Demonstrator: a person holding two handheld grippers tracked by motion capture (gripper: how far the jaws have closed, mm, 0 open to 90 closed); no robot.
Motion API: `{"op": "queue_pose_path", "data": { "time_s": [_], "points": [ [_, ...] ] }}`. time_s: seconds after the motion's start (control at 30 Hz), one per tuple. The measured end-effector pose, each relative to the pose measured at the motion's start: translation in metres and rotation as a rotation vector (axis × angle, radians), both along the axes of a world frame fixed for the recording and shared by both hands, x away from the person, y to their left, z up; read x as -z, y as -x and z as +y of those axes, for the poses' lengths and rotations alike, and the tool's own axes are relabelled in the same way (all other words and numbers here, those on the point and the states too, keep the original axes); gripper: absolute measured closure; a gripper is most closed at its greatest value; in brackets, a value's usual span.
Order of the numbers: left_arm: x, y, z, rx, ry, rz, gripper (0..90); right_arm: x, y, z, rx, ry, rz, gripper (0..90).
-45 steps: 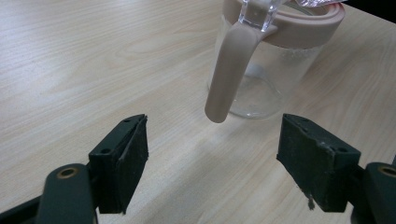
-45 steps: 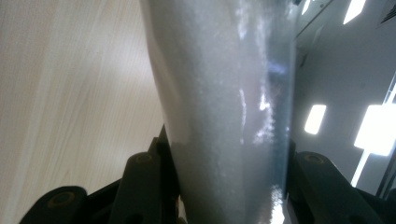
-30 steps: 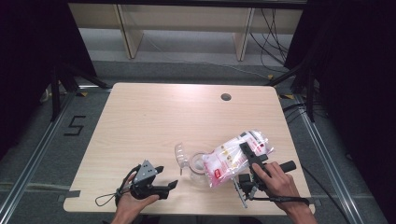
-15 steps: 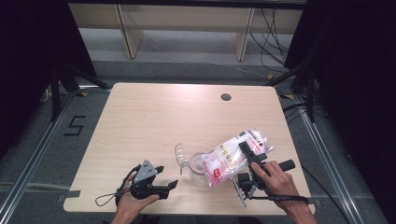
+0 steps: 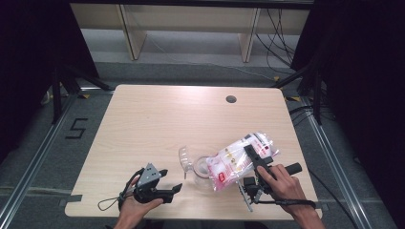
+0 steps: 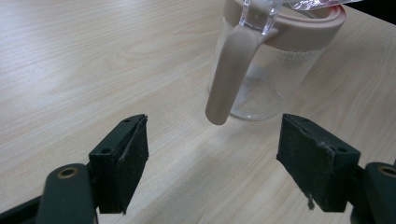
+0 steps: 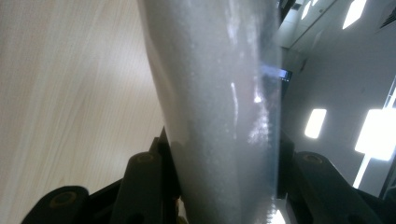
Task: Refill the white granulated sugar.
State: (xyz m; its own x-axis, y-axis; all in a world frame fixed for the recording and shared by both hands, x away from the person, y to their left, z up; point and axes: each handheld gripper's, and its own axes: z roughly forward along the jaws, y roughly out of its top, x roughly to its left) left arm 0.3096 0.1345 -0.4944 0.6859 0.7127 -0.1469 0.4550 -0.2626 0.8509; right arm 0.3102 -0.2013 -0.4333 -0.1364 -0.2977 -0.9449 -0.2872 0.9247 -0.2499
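Lying bare across most of its span, the pale wood-grain surface (image 5: 157, 124). Sitting near its far edge, a small dark round hole (image 5: 231, 99). Standing beyond on grey floor (image 5: 191, 67), light wooden shelf legs (image 5: 128, 33). Trailing at right, black cables (image 5: 279, 28). Showing at left, a floor marking "5" (image 5: 76, 129).

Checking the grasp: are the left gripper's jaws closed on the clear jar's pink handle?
No, the left gripper is open, short of the pink handle.

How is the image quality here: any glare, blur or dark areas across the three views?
High view: table evenly lit, surroundings dark, glare on the plastic bag. Left gripper view: sharp, soft shadow under the jar, its handle crisp. Right gripper view: the bag's white contents sit too close, slightly soft with bright streaks; ceiling lights blown out.
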Motion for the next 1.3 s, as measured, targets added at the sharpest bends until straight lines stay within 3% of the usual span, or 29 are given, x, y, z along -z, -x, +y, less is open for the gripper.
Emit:
{"op": "queue_pose_path", "data": {
  "time_s": [0.27,0.47,0.63,0.67,0.77,1.0,1.07,1.2,1.3],
  "points": [
    [0.0005,0.0002,-0.0001,-0.003,0.0,0.002,24.1,0.0009,0.0005,-0.0012,-0.004,-0.01,-0.002,61.1],
    [0.0001,0.0005,-0.0003,0.005,-0.006,0.0,24.1,-0.002,0.0,-0.0007,-0.022,0.022,-0.016,61.1],
    [0.0008,0.0013,0.0004,0.001,0.003,-0.003,24.1,-0.001,0.0003,-0.0008,-0.02,0.007,-0.013,61.2],
    [0.0001,0.001,0.0019,0.01,-0.018,-0.015,24.1,-0.0009,0.0006,-0.0008,-0.017,0.004,-0.012,61.2],
    [0.0001,0.0016,0.0027,0.004,-0.014,-0.008,24.1,-0.0008,0.0036,-0.0008,0.031,0.0,0.013,61.3],
    [0.0001,0.0014,0.0026,0.011,-0.022,-0.013,24.1,-0.0012,0.003,-0.0004,0.006,0.001,0.003,61.4],
    [0.0,0.0011,0.0028,0.012,-0.024,-0.015,24.1,0.0007,0.0033,-0.0012,0.007,-0.025,0.003,61.5],
    [-0.0001,0.0018,0.0023,0.008,-0.023,-0.013,24.1,-0.0016,0.0033,-0.0005,0.005,0.005,0.006,61.6],
    [0.0005,0.002,0.0016,0.009,-0.016,-0.018,24.1,-0.001,0.0028,-0.0006,-0.008,0.0,-0.006,61.6]
  ]
}}
